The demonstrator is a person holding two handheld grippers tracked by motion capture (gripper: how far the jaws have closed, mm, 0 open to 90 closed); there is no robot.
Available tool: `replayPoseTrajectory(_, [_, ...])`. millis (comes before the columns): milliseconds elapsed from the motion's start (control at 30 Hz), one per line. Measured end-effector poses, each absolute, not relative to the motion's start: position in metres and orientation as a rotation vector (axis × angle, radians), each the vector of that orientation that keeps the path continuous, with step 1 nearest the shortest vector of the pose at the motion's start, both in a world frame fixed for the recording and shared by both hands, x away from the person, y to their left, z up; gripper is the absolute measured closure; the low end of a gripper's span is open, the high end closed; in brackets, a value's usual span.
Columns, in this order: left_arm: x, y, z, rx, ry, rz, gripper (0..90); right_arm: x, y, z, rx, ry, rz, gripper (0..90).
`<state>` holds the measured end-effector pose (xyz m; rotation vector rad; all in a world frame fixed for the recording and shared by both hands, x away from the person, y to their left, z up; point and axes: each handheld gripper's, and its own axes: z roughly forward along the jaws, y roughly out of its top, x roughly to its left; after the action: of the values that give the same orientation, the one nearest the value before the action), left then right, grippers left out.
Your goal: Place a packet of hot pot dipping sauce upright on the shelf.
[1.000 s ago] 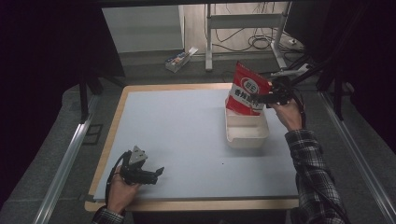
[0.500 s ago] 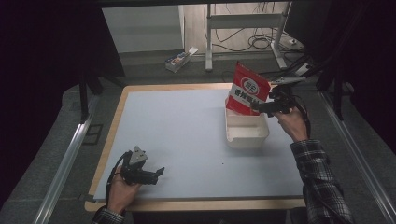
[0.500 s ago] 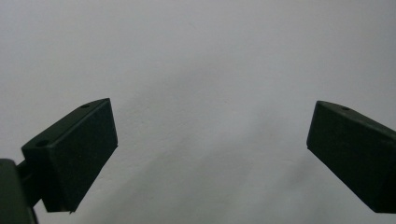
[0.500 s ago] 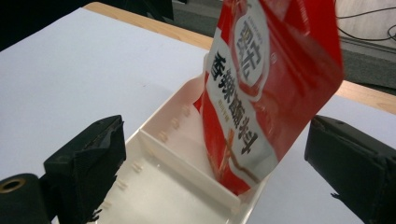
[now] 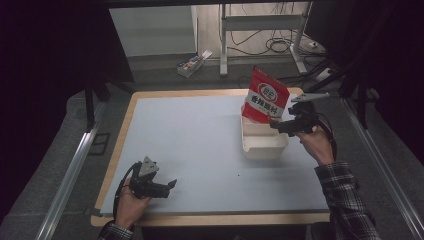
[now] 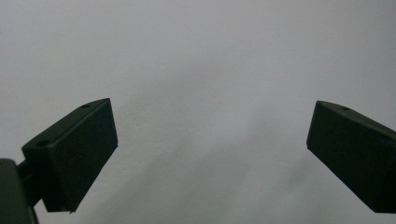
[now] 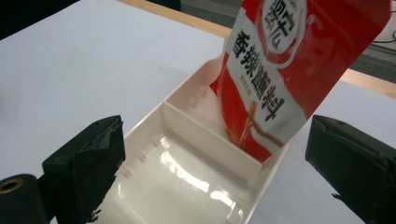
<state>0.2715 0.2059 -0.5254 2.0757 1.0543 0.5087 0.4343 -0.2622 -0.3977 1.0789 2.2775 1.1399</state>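
The right tongs [image 5: 280,125] hang with their jaws spread wide and nothing between them, just beside the near right rim of the white tray [image 5: 264,147]. In the right gripper view the red packet [image 7: 285,70] stands ahead of these tongs [image 7: 212,177], tilted, its lower end in the tray's [image 7: 187,172] far compartment, behind the divider; the near compartment lies between the two jaws and below them. The packet [image 5: 264,97] touches neither jaw. The left tongs [image 5: 170,186] rest low over the desk [image 5: 200,145], well apart from tray and packet, at the near left corner. Their jaws stand wide apart too, with bare desk [image 6: 201,93] between them [image 6: 210,140].
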Motion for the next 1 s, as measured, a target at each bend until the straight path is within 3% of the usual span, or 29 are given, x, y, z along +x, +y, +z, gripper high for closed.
replayPoseTrajectory(1000, [0.27,0.207,-0.522,2.057,1.032,0.496,1.7,0.345,-0.266,-0.427,0.965,2.305,1.153,4.4])
